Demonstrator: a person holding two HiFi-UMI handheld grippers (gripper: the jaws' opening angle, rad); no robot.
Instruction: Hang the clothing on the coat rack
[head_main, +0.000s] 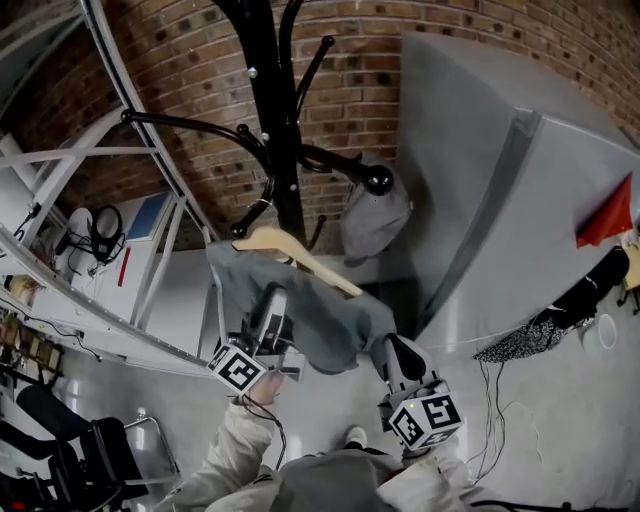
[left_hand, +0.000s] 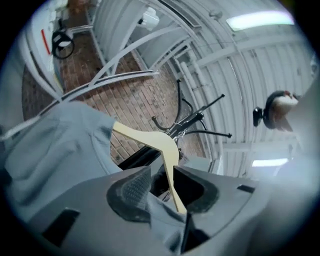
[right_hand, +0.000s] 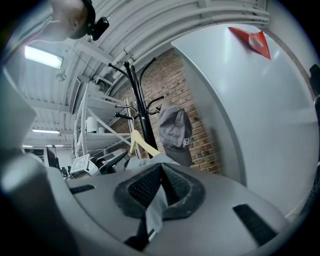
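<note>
A soft grey-blue garment (head_main: 300, 300) hangs in loose folds over a pale wooden hanger (head_main: 300, 258), held in the air just below the black coat rack (head_main: 270, 90), which stands at 12 o'clock against the brick wall (head_main: 360, 70). The left gripper (left_hand: 162, 187), at the garment's 7 o'clock, has its jaws wide apart, with the hanger's arm and some cloth between them. The right gripper (right_hand: 160, 187), at 4 o'clock, has its jaws pinched on a fold of cloth. A grey cap (head_main: 372, 222) hangs from a hook at 1 o'clock.
</note>
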